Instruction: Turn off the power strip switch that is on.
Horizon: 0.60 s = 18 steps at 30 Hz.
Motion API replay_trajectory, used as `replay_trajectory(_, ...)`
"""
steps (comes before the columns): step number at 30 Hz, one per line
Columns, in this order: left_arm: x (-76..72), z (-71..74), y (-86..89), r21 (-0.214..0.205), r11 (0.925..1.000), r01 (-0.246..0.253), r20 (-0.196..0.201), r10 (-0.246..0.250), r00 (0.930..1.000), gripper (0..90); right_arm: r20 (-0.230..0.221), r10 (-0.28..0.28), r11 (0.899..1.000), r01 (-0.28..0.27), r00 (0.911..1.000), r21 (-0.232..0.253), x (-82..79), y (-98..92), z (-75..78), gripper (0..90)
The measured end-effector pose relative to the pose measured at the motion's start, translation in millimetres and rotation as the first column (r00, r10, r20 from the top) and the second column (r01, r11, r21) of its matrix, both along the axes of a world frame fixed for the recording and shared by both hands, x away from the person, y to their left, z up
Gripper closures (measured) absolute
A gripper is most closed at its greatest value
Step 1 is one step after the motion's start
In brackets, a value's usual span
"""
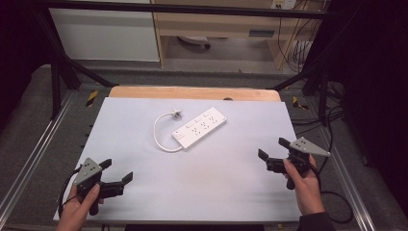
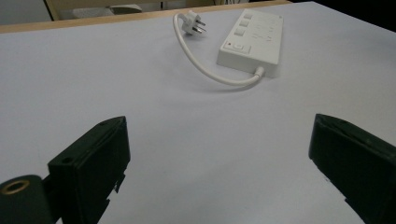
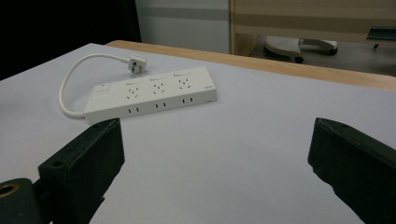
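A white power strip point(image 1: 199, 127) lies at an angle near the middle back of the pale table cover, and shows in the left gripper view point(image 2: 251, 37) and the right gripper view point(image 3: 152, 95). Its short white cable point(image 1: 158, 132) loops round to a plug point(image 1: 177, 114) lying loose on the cover. My left gripper point(image 1: 117, 171) hovers open at the front left, far from the strip, with nothing between its jaws. At the right edge my right gripper point(image 1: 273, 147) is open too, and holds nothing.
The pale cover point(image 1: 144, 192) lies on a wooden table whose far edge point(image 1: 192, 93) shows beyond it. Black frame legs point(image 1: 56, 82) stand at the back corners. Cables point(image 1: 332, 120) trail on the floor at the right. Wooden shelving point(image 1: 216, 24) stands behind.
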<state>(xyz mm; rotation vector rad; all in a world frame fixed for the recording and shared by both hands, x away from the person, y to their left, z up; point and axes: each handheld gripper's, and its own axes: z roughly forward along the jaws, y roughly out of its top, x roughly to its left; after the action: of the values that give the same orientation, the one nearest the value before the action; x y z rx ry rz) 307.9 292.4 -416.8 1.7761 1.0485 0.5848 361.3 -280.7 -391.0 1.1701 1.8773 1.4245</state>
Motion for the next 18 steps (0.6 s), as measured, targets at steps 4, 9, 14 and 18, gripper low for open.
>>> replay_trajectory(4,-0.2,0.1,0.2,-0.004,1.0000,0.000,0.003,0.000,1.0000,5.2,0.007,-0.005,1.000,0.005,1.0000,-0.007,-4.8,-1.3,-8.4,4.3)
replay_trajectory(9,0.1,0.1,0.1,-0.011,0.9999,-0.001,0.002,0.001,1.0000,5.2,0.015,0.007,1.000,-0.006,0.9999,-0.014,-8.4,0.7,-18.9,4.1)
replay_trajectory(14,-0.3,0.3,0.0,-0.014,0.9999,0.001,0.005,-0.001,1.0000,5.2,-0.017,0.012,1.000,-0.012,0.9998,-0.008,-7.0,4.6,-33.3,4.0)
replay_trajectory(18,0.2,0.3,-0.4,-0.014,0.9999,0.006,0.002,-0.006,1.0000,5.2,-0.058,0.028,0.999,-0.029,0.9979,-0.019,-5.6,13.3,-44.1,5.2)
